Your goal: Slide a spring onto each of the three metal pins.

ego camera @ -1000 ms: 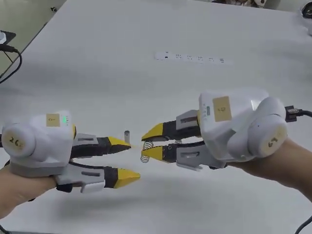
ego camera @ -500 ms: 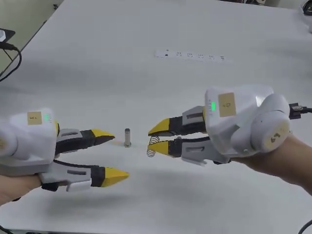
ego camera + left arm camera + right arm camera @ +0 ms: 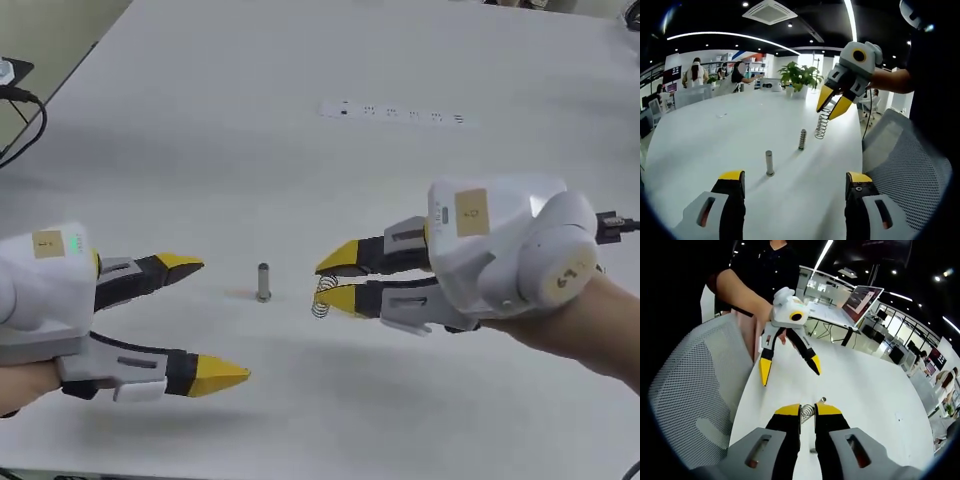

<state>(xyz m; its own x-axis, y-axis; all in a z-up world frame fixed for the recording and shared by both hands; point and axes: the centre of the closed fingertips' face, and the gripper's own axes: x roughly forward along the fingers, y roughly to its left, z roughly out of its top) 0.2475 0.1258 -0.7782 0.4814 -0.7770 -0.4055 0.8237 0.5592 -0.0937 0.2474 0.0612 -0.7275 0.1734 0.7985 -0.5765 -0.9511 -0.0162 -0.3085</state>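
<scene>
My right gripper [image 3: 328, 283] holds its jaws nearly closed on a spring [image 3: 321, 297]. My left gripper [image 3: 212, 318] gapes wide and empty. The bare pin [image 3: 263, 283] stands between both pairs of jaws. Next I should centre the coil over its top.

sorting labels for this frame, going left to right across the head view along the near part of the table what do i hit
left gripper, jaws open → metal pin standing upright → spring, pinched at the tips of the right gripper
</scene>
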